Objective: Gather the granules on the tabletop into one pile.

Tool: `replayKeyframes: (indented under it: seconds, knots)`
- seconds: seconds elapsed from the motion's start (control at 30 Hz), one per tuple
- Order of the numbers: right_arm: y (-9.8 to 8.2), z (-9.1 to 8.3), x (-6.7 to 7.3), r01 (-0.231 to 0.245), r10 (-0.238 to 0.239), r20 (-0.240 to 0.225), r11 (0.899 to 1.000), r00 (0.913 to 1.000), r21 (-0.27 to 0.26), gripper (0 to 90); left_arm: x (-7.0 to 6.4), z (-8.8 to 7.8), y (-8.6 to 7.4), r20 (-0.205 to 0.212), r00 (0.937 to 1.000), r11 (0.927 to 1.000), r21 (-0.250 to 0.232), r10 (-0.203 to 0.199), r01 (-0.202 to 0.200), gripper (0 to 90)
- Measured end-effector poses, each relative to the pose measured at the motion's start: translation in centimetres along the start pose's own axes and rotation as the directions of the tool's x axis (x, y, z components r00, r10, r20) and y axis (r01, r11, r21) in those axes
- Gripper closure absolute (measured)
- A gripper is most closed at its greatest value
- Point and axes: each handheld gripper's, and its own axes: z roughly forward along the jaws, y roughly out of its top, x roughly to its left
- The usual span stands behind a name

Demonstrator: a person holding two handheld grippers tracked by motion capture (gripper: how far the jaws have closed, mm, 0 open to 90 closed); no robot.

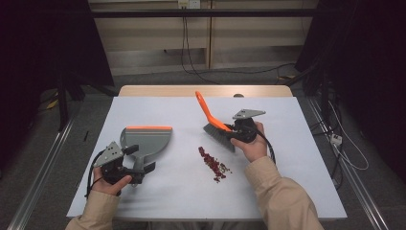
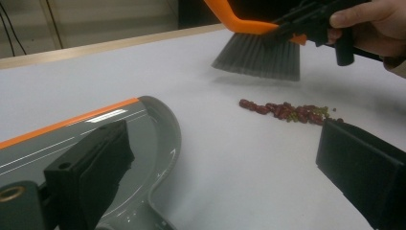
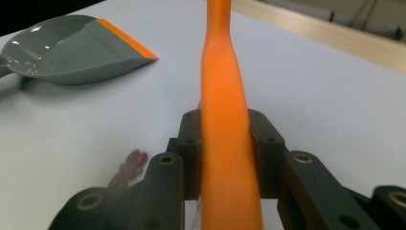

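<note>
Right gripper (image 1: 238,132) clamped on orange brush (image 1: 214,122), bristles raised clear of white table (image 1: 287,158), just beyond line of red bits (image 1: 214,164); left gripper (image 1: 139,165) with 2 jaws apart, straddling handle of grey dustpan (image 1: 146,137), not pressing; dustpan flat on table, left of bits.

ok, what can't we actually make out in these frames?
- Left gripper: high view too small, and in the left gripper view its jaws stand apart beside the dustpan; a grip on the handle can't be told.
- Brush: bristles cut off in the right gripper view by the right gripper clamping its orange handle.
- Debris: too small in the high view to identify; blurred in the right gripper view.
</note>
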Motion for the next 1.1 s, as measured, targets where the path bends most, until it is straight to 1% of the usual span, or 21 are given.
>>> replayKeyframes:
  seconds: [0.03, 0.07, 0.1, 0.2, 0.23, 0.27, 0.3, 0.37, 0.4, 0.53, 0.57, 0.63, 0.67, 0.73, 0.77, 0.8, 0.87, 0.97, 1.0, 1.07, 1.1]
  knots:
    - [0.2, 0.4, -0.1, 0.026, -0.026, -0.008, 1.0, 0.9996, -0.004, 71.3, 0.0, 0.0, 0.0, -0.002, 1.0, 1.0, 0.001, 0.0, 0.0, 4.7]
    - [0.5, 0.7, -0.2, 0.036, -0.037, -0.012, 0.999, 0.9993, -0.003, 71.4, 0.0, 0.0, 0.0, -0.004, 1.0, 1.0, 0.0, -0.001, 0.001, 4.7]
    - [0.7, 1.2, -0.4, 0.056, -0.057, -0.029, 0.998, 0.998, -0.01, 71.3, 0.1, 0.0, 0.0, -0.008, 1.0, 1.0, -0.001, -0.003, 0.003, 4.7]
    - [1.0, 2.5, -0.6, 0.13, -0.131, -0.06, 0.991, 0.9896, -0.026, 71.4, 0.2, -0.1, -0.1, -0.013, 0.9999, 1.0, -0.001, -0.007, 0.007, 4.7]
    - [1.0, 2.7, -0.7, 0.147, -0.148, -0.066, 0.989, 0.9867, -0.025, 71.4, 0.2, -0.2, -0.1, -0.015, 0.9998, 1.0, 0.001, -0.009, 0.009, 4.7]
    - [1.0, 3.1, -0.7, 0.172, -0.173, -0.077, 0.985, 0.9819, -0.023, 71.4, 0.3, -0.2, -0.1, -0.017, 0.9998, 1.0, 0.001, -0.01, 0.01, 4.7]
    - [1.0, 3.5, -0.7, 0.198, -0.2, -0.089, 0.98, 0.9758, -0.029, 71.4, 0.3, -0.2, -0.1, -0.017, 0.9998, 0.9999, 0.0, -0.012, 0.012, 4.7]
    - [0.9, 3.9, -0.7, 0.229, -0.231, -0.11, 0.973, 0.9667, -0.038, 71.4, 0.4, -0.2, -0.2, -0.02, 0.9997, 0.9999, 0.001, -0.017, 0.017, 4.7]
    - [0.9, 4.2, -0.6, 0.252, -0.255, -0.116, 0.967, 0.96, -0.037, 71.4, 0.4, -0.1, -0.2, -0.019, 0.9996, 0.9998, 0.001, -0.018, 0.018, 4.7]
    - [0.9, 4.5, 0.0, 0.326, -0.327, -0.168, 0.945, 0.9302, -0.034, 71.4, 0.5, -0.1, -0.2, -0.017, 0.9997, 0.9998, 0.001, -0.02, 0.02, 4.7]
    - [0.9, 4.5, 0.3, 0.35, -0.35, -0.186, 0.936, 0.918, -0.034, 71.5, 0.5, -0.1, -0.2, -0.017, 0.9996, 0.9998, 0.001, -0.021, 0.021, 4.7]
    - [0.9, 4.4, 0.5, 0.369, -0.367, -0.2, 0.929, 0.9083, -0.028, 71.5, 0.5, -0.2, -0.2, -0.017, 0.9997, 0.9998, 0.0, -0.02, 0.02, 4.7]
    - [0.8, 4.2, 0.7, 0.388, -0.384, -0.22, 0.921, 0.8965, -0.028, 71.5, 0.5, -0.2, -0.2, -0.016, 0.9996, 0.9998, -0.001, -0.021, 0.021, 4.7]
    - [0.7, 4.0, 0.8, 0.402, -0.397, -0.236, 0.915, 0.887, -0.029, 71.5, 0.5, -0.3, -0.2, -0.016, 0.9997, 0.9998, -0.003, -0.021, 0.021, 4.7]
    - [0.7, 3.9, 1.0, 0.41, -0.404, -0.253, 0.912, 0.8794, -0.03, 71.5, 0.5, -0.3, -0.2, -0.016, 0.9997, 0.9998, -0.004, -0.02, 0.02, 4.7]
    - [0.6, 3.7, 1.3, 0.416, -0.409, -0.259, 0.909, 0.8751, -0.029, 71.5, 0.5, -0.3, -0.2, -0.016, 0.9997, 0.9998, -0.004, -0.021, 0.021, 4.7]
    - [0.5, 3.4, 1.7, 0.439, -0.428, -0.281, 0.898, 0.8588, -0.029, 71.4, 0.5, -0.4, -0.2, -0.016, 0.9996, 0.9997, -0.004, -0.025, 0.024, 4.7]
    - [0.1, 2.7, 2.2, 0.445, -0.433, -0.31, 0.895, 0.8462, -0.034, 71.4, 0.6, -0.4, -0.2, -0.018, 0.9995, 0.9996, -0.006, -0.027, 0.027, 4.7]
    - [-0.1, 2.5, 2.4, 0.449, -0.435, -0.315, 0.893, 0.8433, -0.033, 71.4, 0.5, -0.4, -0.2, -0.017, 0.9995, 0.9996, -0.007, -0.026, 0.026, 4.7]
    - [-0.3, 2.0, 2.7, 0.459, -0.444, -0.326, 0.888, 0.8344, -0.035, 71.4, 0.5, -0.4, -0.2, -0.017, 0.9996, 0.9997, -0.006, -0.024, 0.024, 4.7]
    - [-0.4, 1.8, 2.8, 0.461, -0.446, -0.329, 0.887, 0.8322, -0.037, 71.4, 0.5, -0.5, -0.2, -0.017, 0.9996, 0.9997, -0.006, -0.022, 0.022, 4.7]
